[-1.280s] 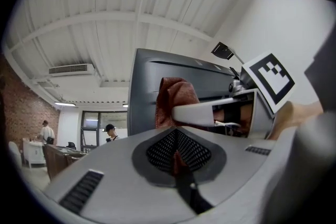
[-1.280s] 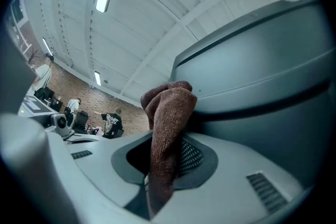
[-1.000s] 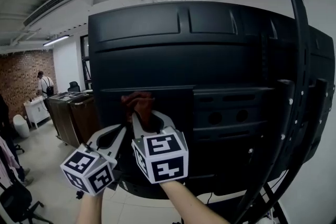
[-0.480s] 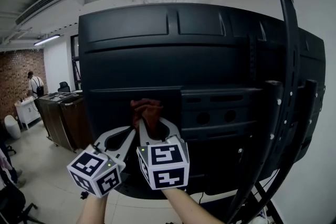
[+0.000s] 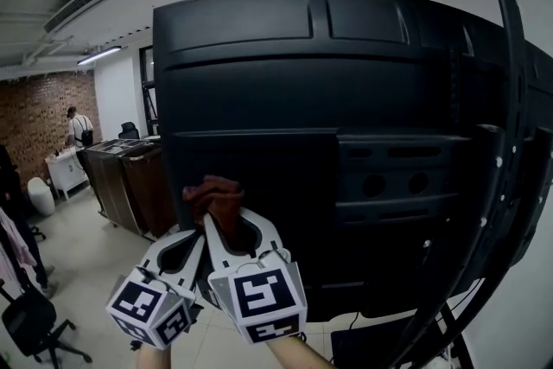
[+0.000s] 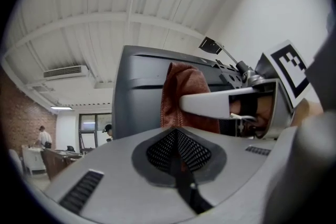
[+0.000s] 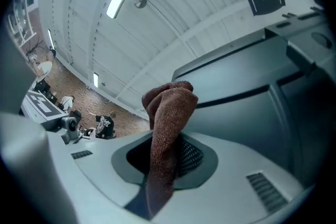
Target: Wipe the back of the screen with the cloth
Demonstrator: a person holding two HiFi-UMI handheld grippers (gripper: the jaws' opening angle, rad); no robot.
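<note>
Since half a second ago, the rust-brown terry cloth has travelled leftward and slightly lower across the recessed centre panel of the large black plastic screen back. It now sits near that panel's left edge, against the surface as far as the head view shows; actual contact cannot be confirmed.

Right gripper: fingers closed tight on the cloth, which is bunched and stands up beyond the fingertips toward the panel, as the right gripper view confirms.

Left gripper: fingers brought together with nothing between them. It hangs just beside the right gripper, below the panel's left corner, and takes no part in the wiping.

Assessment: a wiping stroke is under way, running right to left. Only a narrow band of the panel appears covered. The areas above and right of the panel, including the vented section, remain to be done.
</note>
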